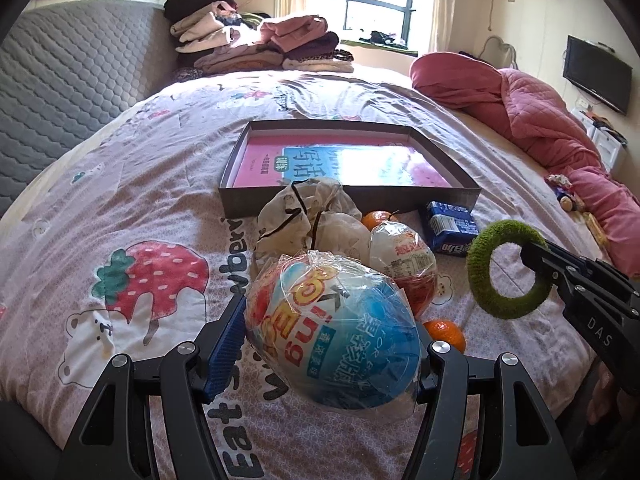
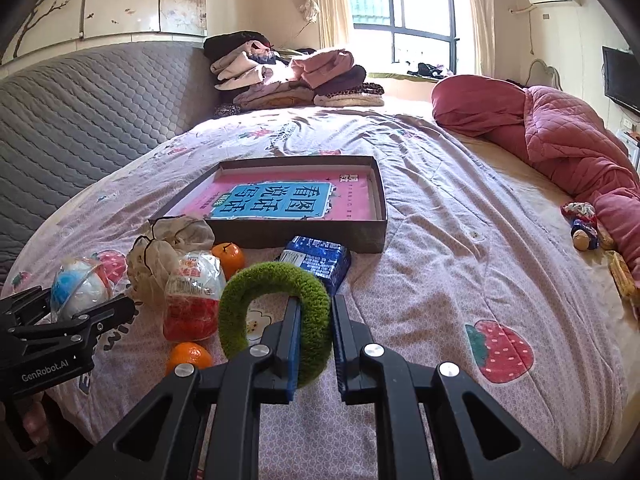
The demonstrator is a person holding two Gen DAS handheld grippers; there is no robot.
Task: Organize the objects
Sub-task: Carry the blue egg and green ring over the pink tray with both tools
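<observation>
Left wrist view: we have our left claw (image 1: 332,356) spread wide around a blue-and-white wrapped egg toy (image 1: 334,330), the blue pads (image 1: 226,350) flanking its broad sides, a grip that suits so round and slippery a parcel; whether the pads actually press the film we cannot tell. Just behind it on the bed (image 1: 120,184) lies the waiting clutter: a crumpled beige cloth bag (image 1: 304,216), a second wrapped egg in red and white (image 1: 402,258), two mandarins (image 1: 446,334) and a blue snack packet (image 1: 452,226). Beyond these sits the shallow dark box (image 1: 352,194) holding a pink-and-blue book, the likely home for the loose items, we judge. Further right, our right claw (image 2: 314,340) is pinching one side of a fuzzy green ring (image 2: 276,308), one finger threaded through the hole, so the soft loop hangs held clear of the quilt, near the packet and short of the box. At far right, a rumpled pink duvet (image 2: 560,136) lies well apart from the work.
</observation>
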